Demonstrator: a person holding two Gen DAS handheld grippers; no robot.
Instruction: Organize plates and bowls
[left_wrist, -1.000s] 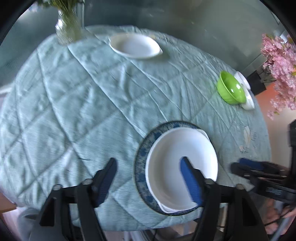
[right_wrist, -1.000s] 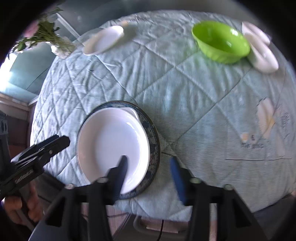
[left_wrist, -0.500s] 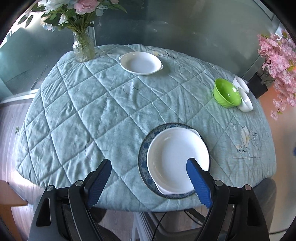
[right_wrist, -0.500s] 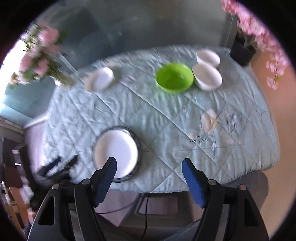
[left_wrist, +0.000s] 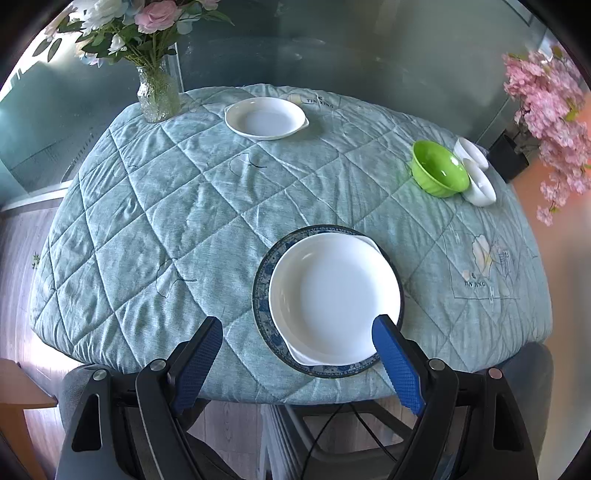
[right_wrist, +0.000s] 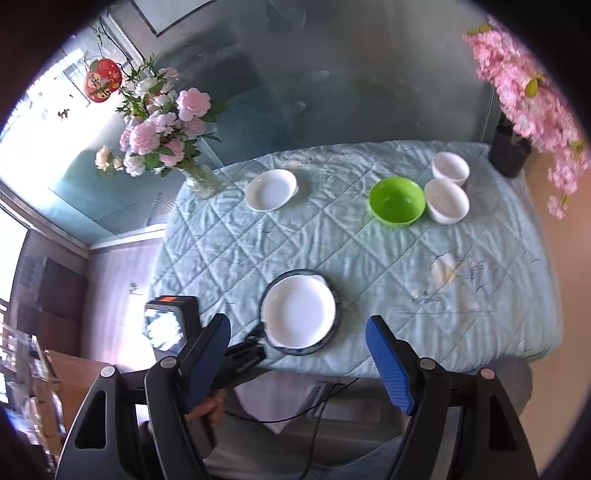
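The left gripper (left_wrist: 297, 334) is hanging above the near edge of the table with its blue-padded jaws spread wide and nothing between them. Just ahead of its right finger, a white eared dish (left_wrist: 334, 297) is sitting inside a blue-rimmed plate (left_wrist: 263, 295) on the quilted teal tablecloth (left_wrist: 166, 229). The right gripper (right_wrist: 297, 334) is hovering higher and further back, its jaws opening and gripping nothing, with the same stacked pair (right_wrist: 299, 312) lying below and ahead between its fingers. Farther ahead to the left, a second white eared dish (right_wrist: 271, 189) is resting near a glass vase of pink flowers (right_wrist: 201, 179). Farther ahead to the right, a green bowl (right_wrist: 397, 199) is touching one small white bowl (right_wrist: 446, 201), with another small white bowl (right_wrist: 450, 168) just behind. A potted pink blossom branch (right_wrist: 511, 151) is standing at the far right corner.
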